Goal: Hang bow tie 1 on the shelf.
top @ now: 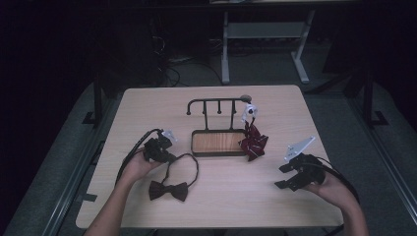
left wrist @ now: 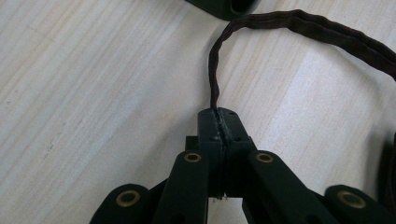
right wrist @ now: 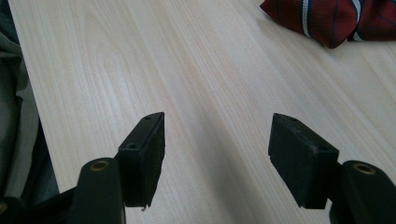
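- Pale wood-grain table (top: 295,113); dark fabric bow tie (top: 168,190) lower centre, thin strap (left wrist: 261,28) looping up
- left gripper (left wrist: 219,122) clenched on the strap (jaws fully together); right gripper (right wrist: 217,154) released wide, touching nothing

Dim room, pale wood worktop (top: 147,105).
Grey floor (top: 265,66) beyond, white frame legs (top: 225,49) of another table, cables (top: 172,64) trailing, dark edges all round.

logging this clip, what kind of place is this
Probably a lab or workshop set up for recording: a light wooden table in a dark room, cables on the floor behind it, and a metal-framed workbench further back.
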